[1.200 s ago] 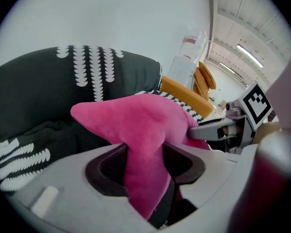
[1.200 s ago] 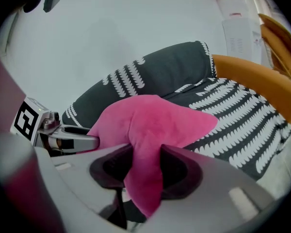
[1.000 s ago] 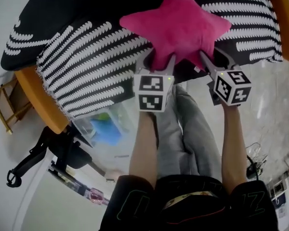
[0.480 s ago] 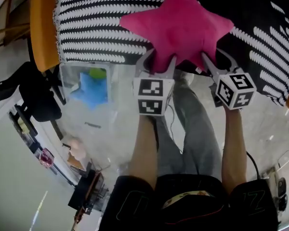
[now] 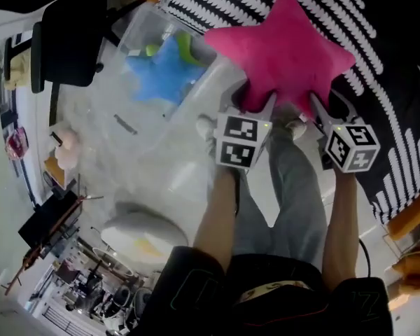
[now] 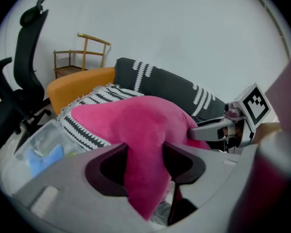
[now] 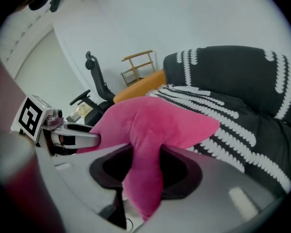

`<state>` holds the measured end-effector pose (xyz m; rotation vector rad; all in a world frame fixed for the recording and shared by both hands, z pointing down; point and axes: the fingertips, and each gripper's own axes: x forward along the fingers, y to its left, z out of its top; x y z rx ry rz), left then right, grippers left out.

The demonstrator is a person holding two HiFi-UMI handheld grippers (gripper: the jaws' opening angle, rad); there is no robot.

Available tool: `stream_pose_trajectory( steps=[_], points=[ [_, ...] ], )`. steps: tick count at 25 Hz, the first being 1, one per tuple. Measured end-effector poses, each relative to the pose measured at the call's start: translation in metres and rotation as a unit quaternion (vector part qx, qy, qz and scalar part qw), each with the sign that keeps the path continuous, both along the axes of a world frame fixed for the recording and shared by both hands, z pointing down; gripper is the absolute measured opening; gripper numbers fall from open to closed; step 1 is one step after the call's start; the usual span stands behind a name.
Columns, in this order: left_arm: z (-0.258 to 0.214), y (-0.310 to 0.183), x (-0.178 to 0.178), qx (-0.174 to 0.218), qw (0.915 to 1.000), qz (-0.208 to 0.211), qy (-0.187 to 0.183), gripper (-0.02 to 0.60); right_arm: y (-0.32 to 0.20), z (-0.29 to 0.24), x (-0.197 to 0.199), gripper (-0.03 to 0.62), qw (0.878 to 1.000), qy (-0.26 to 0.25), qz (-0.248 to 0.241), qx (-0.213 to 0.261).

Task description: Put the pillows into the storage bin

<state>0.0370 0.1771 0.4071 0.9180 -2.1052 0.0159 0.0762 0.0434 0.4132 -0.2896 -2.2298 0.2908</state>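
Note:
A pink star-shaped pillow (image 5: 283,54) hangs in the air, held by both grippers. My left gripper (image 5: 254,98) is shut on one lower arm of the star (image 6: 140,164). My right gripper (image 5: 320,103) is shut on the other lower arm (image 7: 143,174). A clear plastic storage bin (image 5: 136,30) stands on the floor to the left of the pillow, beside the sofa. Inside it lie a blue star pillow (image 5: 164,72) and something green (image 5: 185,47). In the left gripper view the bin (image 6: 34,142) shows at lower left.
An orange sofa (image 6: 75,84) with a black-and-white patterned throw (image 5: 378,82) fills the upper right. A black office chair (image 5: 66,37) stands left of the bin. A wooden chair (image 6: 82,57) sits by the wall. The person's legs (image 5: 280,194) are below the grippers.
Both grippers have carried the pink pillow off the sofa toward the bin. The view has swung round, so the bin now lies close to the pillow's left.

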Motion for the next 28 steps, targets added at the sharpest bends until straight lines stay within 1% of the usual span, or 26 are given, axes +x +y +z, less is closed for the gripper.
stream_pose_trajectory(
  steps=[3,6,10,13,15,18,20,24,26,28],
  points=[
    [0.007,0.063,-0.004,0.014,0.9985,-0.051,0.016,0.236,0.059,0.001,-0.019,0.170,0.999,0.009,-0.051,0.013],
    [0.020,0.129,-0.010,0.021,0.9953,-0.088,0.034,0.236,0.124,0.011,-0.037,0.170,0.995,0.021,-0.091,0.017],
    [0.034,0.214,-0.013,0.021,0.9879,-0.144,0.052,0.238,0.208,0.025,-0.055,0.170,0.988,0.044,-0.147,0.018],
    [0.050,0.278,-0.012,0.015,0.9816,-0.180,0.061,0.238,0.273,0.041,-0.064,0.170,0.981,0.052,-0.185,0.017],
    [0.063,0.326,0.000,0.015,0.9749,-0.210,0.073,0.238,0.323,0.054,-0.060,0.170,0.975,0.059,-0.215,0.018],
    [0.077,0.399,0.018,0.017,0.9588,-0.268,0.092,0.238,0.400,0.069,-0.060,0.170,0.960,0.067,-0.273,0.017],
    [0.082,0.438,0.024,0.016,0.9512,-0.293,0.096,0.238,0.442,0.075,-0.061,0.170,0.952,0.067,-0.298,0.013],
    [0.095,0.499,0.029,0.024,0.9390,-0.328,0.101,0.241,0.507,0.086,-0.065,0.172,0.940,0.069,-0.334,0.020],
    [0.104,0.522,0.026,0.032,0.9318,-0.347,0.103,0.245,0.532,0.091,-0.074,0.172,0.933,0.068,-0.353,0.032],
    [0.113,0.539,0.023,0.040,0.9267,-0.360,0.101,0.249,0.551,0.096,-0.080,0.176,0.927,0.061,-0.368,0.043]
  ],
)
